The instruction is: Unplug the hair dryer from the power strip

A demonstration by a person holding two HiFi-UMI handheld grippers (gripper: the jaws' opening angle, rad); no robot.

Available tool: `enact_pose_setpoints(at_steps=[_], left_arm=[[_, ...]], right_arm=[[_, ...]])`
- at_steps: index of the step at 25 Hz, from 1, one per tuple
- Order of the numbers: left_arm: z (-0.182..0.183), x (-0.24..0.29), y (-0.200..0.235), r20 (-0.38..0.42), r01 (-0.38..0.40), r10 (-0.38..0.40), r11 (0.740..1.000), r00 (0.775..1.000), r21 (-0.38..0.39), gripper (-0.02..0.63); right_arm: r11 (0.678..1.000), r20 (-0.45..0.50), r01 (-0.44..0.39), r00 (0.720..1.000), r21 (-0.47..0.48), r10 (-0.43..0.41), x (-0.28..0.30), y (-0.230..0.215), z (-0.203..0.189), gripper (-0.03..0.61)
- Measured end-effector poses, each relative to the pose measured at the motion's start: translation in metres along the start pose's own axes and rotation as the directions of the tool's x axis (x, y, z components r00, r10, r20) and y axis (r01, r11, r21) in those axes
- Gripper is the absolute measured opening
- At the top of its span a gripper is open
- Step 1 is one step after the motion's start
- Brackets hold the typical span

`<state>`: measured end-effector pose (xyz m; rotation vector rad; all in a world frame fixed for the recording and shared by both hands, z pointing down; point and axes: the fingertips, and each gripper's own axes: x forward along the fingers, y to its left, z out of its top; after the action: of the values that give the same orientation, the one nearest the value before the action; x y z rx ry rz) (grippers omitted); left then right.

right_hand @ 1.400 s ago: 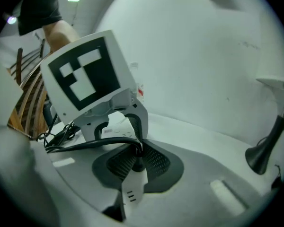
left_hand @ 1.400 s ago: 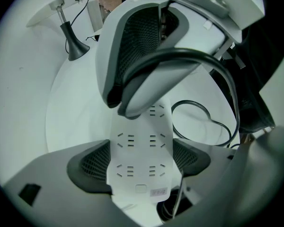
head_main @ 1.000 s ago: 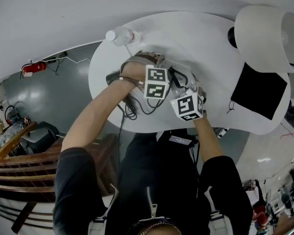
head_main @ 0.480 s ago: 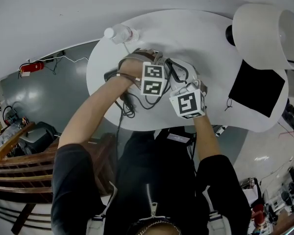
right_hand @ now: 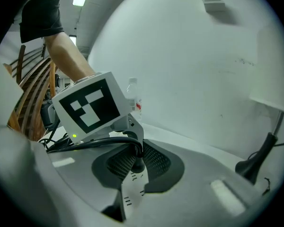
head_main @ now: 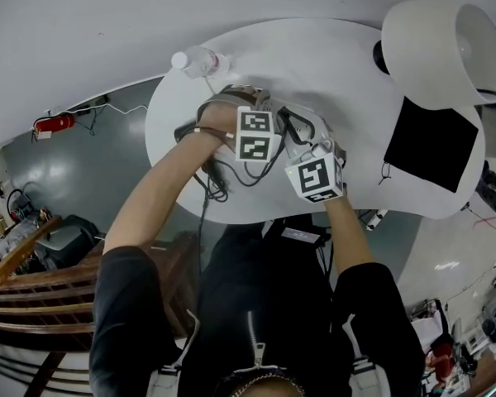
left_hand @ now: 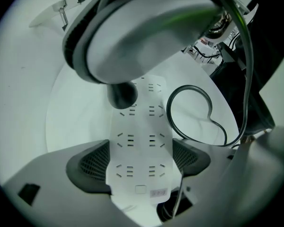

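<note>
The left gripper [left_hand: 140,163] clamps the power strip [left_hand: 141,126] against the table [left_hand: 80,103] to steady it, while the right gripper [right_hand: 136,161] pinches the hair dryer's plug [left_hand: 123,94], seated in the strip, ready to pull

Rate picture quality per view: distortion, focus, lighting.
Head view: strong fisheye curving the table rim, even light. Left gripper view: power strip sharp, grey bulk above it blurred, dark corners. Right gripper view: marker cube sharp, round dark vignette.

- Bright, even indoor light washes the white table [head_main: 339,64]; shadows on it soft
- Fisheye curving around the table; black vignette rings both gripper views; foreground blurred
</note>
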<state>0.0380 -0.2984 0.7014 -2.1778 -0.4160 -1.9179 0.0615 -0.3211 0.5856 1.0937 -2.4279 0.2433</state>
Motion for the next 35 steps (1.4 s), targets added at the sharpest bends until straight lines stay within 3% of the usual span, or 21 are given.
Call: enact_pose_setpoints(at_steps=[14,35], left_arm=[[-0.002,-0.009,0.002,0.048,-0.041,0.041,0.999,0.998,0.002,0.397],[0.001,-0.051,-0.016,0.133,-0.161,0.176,0.981,0.975,-0.111,0.393]], right_arm=[[0.997,-0.008,0.003,1.000,0.080,-0.002,-0.007,0.009,-0.009,0.044],[0.987,-0.009,0.093,0.996,0.130,-0.093,-0.042,0.033,-0.010,0.046]])
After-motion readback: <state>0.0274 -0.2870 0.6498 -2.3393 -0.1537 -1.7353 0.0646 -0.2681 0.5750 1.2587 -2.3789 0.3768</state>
